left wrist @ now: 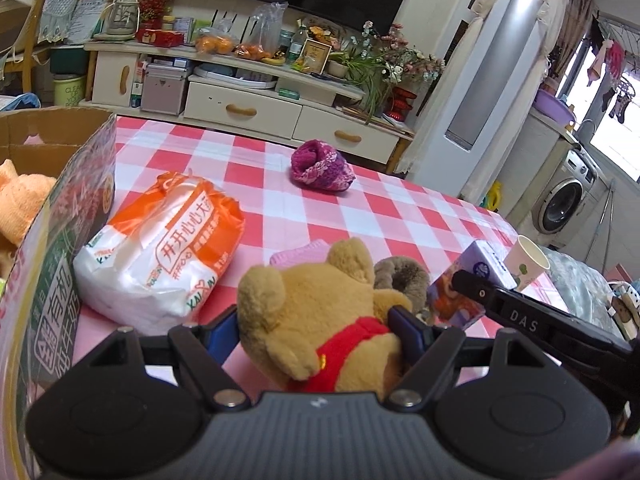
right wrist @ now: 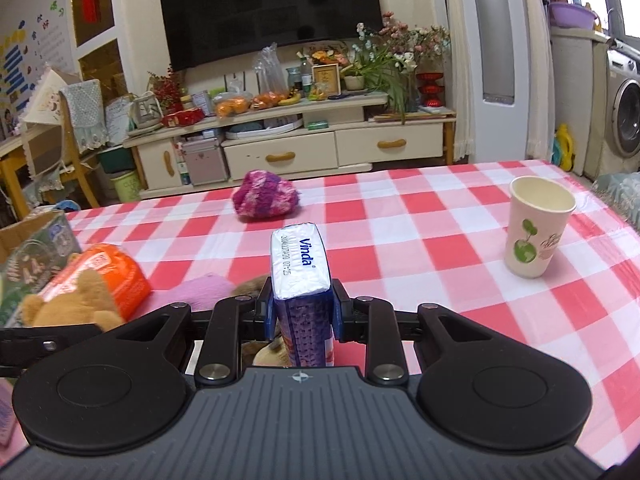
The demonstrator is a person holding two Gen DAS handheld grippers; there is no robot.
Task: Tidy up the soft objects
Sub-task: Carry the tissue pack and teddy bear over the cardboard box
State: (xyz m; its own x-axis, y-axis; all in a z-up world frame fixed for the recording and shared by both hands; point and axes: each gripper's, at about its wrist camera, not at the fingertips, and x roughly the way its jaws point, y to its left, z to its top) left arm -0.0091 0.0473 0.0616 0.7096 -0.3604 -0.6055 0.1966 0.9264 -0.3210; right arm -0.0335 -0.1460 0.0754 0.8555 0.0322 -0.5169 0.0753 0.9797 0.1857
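Left tongs [left wrist: 316,326] grip 1 plush bear [left wrist: 320,320]; right tongs [right wrist: 303,312] clamp 1 tissue pack [right wrist: 300,264].

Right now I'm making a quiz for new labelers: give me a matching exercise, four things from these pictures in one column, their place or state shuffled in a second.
Things:
1. teddy bear
2. tissue pack
3. paper cup
4. knitted hat

Place or state:
A. stands upright on the checked cloth, untouched
B. clamped between the right gripper pads
C. lies far back on the table, near its edge
D. between the left gripper fingers, squeezed at the neck

Pairs: 1-D, 2-B, 3-A, 4-C
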